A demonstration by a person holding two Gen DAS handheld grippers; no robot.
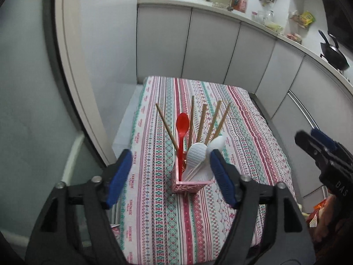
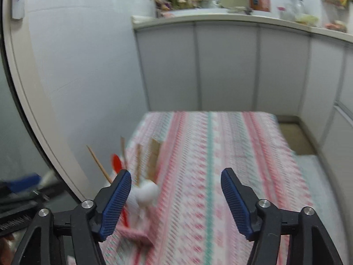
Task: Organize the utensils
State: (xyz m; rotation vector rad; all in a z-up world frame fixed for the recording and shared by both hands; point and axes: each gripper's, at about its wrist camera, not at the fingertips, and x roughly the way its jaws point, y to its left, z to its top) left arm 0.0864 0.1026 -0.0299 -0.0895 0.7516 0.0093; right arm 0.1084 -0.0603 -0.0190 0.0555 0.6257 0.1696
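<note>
A pink lattice utensil holder (image 1: 191, 185) stands on the striped tablecloth (image 1: 242, 132). It holds a red spoon (image 1: 182, 125), two white spoons (image 1: 197, 154), thin white sticks and several wooden chopsticks (image 1: 201, 119). My left gripper (image 1: 171, 161) is open and empty, hovering near and above the holder. My right gripper (image 2: 176, 182) is open and empty over the cloth; it also shows at the right edge of the left wrist view (image 1: 317, 148). In the blurred right wrist view the holder (image 2: 136, 235) sits at lower left, beside the left fingertip.
Grey kitchen cabinets (image 1: 209, 44) stand behind the table, with a cluttered countertop (image 1: 220, 2) above and a black wok (image 1: 333, 55) at right. A curved door frame (image 1: 72, 77) rises at left. The table's right edge drops to the floor (image 2: 295, 137).
</note>
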